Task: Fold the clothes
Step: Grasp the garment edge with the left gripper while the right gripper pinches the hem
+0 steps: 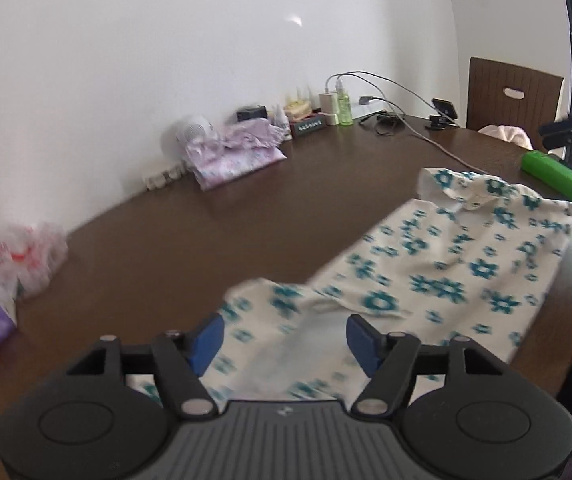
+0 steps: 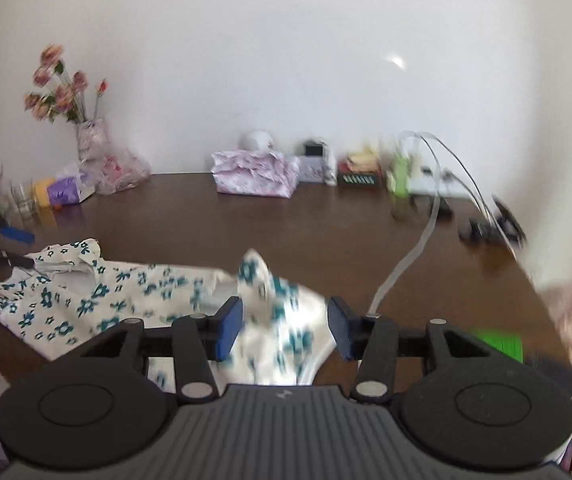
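The floral garment point(image 1: 437, 276) lies lengthwise between the left gripper point(image 1: 284, 338) and right gripper point(image 2: 284, 328), each with jaws apart over one end.

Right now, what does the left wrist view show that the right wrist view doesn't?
Left wrist only: the wooden chair at the table's far end and the white plastic bag.

Right wrist only: the vase of pink flowers by the wall.

Both: the floral garment spread on the brown table, with cloth between each open tool's pads, left tool and right tool; also the folded pink cloth and the green bottle.
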{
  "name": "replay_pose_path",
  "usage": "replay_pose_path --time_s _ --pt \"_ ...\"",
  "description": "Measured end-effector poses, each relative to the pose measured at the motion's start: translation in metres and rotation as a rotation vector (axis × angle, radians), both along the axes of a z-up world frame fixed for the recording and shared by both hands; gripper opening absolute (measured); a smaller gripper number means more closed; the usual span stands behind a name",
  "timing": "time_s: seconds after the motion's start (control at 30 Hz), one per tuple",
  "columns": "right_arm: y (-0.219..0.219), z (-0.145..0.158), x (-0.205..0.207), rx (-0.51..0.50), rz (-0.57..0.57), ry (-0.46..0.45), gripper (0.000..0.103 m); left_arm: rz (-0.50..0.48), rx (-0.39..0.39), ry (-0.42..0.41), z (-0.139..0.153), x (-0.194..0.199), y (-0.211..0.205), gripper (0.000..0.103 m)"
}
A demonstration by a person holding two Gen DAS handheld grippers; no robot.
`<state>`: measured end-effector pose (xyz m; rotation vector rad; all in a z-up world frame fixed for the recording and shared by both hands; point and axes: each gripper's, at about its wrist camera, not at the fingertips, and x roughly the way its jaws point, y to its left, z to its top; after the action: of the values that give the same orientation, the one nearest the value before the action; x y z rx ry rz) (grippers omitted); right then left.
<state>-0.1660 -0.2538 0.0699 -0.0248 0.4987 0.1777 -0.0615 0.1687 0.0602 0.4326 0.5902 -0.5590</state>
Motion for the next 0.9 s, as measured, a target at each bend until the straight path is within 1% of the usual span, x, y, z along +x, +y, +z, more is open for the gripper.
replay_pose_path --time_s 0.03,0.1,0.13,0.17,0.23,0.27,0.33,0.4,0.47,0.53,0.57,0.6,0.63,0.67,0.7,0.73,0.77,0.8,0.87,0.9 --pt "0.007 0.007 0.019 -0.046 0.027 0.007 0.048 -0.009 0.0 0.018 0.006 0.017 0.003 0.068" --pt "0.021 0.018 0.062 -0.128 0.088 0.068 0.048 -0.027 -0.018 0.076 0.01 0.053 0.009 0.068" --pt "0.026 0.022 0.082 -0.152 0.14 0.101 0.048 -0.031 -0.043 0.129 0.01 0.074 0.013 0.068" --pt "0.027 0.022 0.103 -0.151 0.185 0.15 0.048 -0.02 -0.071 0.189 0.008 0.093 0.017 0.068" --pt "0.027 0.022 0.143 -0.15 0.273 0.249 0.047 0.016 -0.119 0.329 -0.006 0.131 0.023 0.066" --pt "0.025 0.017 0.16 -0.151 0.287 0.304 0.046 0.01 -0.126 0.363 -0.013 0.14 0.024 0.064" --pt "0.021 0.006 0.193 -0.154 0.314 0.413 0.046 -0.06 -0.147 0.393 -0.026 0.147 0.022 0.064" --pt "0.021 -0.012 0.213 -0.15 0.333 0.485 0.045 -0.143 -0.162 0.422 -0.039 0.142 0.018 0.064" --pt "0.025 -0.03 0.223 -0.146 0.358 0.53 0.043 -0.21 -0.149 0.438 -0.049 0.136 0.013 0.064" --pt "0.031 -0.044 0.228 -0.141 0.379 0.558 0.043 -0.235 -0.103 0.439 -0.057 0.131 0.006 0.064" --pt "0.033 -0.048 0.229 -0.144 0.386 0.562 0.043 -0.23 -0.075 0.434 -0.062 0.129 0.003 0.061" --pt "0.037 -0.049 0.227 -0.158 0.393 0.555 0.043 -0.228 -0.067 0.408 -0.062 0.125 0.003 0.057" --pt "0.04 -0.05 0.225 -0.171 0.4 0.548 0.041 -0.227 -0.068 0.403 -0.062 0.123 0.002 0.04" --pt "0.044 -0.051 0.222 -0.185 0.406 0.541 0.037 -0.227 -0.071 0.399 -0.062 0.122 0.001 0.019" --pt "0.047 -0.051 0.22 -0.198 0.413 0.533 0.025 -0.225 -0.081 0.401 -0.06 0.121 0.0 0.015" --pt "0.051 -0.052 0.218 -0.212 0.419 0.526 0.014 -0.225 -0.079 0.377 -0.057 0.118 -0.001 0.013" --pt "0.054 -0.053 0.216 -0.225 0.426 0.519 0.007 -0.228 -0.064 0.332 -0.053 0.112 -0.003 0.012" --pt "0.058 -0.054 0.214 -0.239 0.432 0.51 0.006 -0.229 -0.055 0.286 -0.046 0.104 -0.005 0.012" --pt "0.063 -0.041 0.198 -0.304 0.397 0.407 0.006 -0.224 -0.042 0.177 -0.028 0.083 -0.007 0.011" --pt "0.064 -0.031 0.184 -0.336 0.399 0.327 0.006 -0.217 -0.014 0.109 -0.02 0.068 -0.009 0.011"
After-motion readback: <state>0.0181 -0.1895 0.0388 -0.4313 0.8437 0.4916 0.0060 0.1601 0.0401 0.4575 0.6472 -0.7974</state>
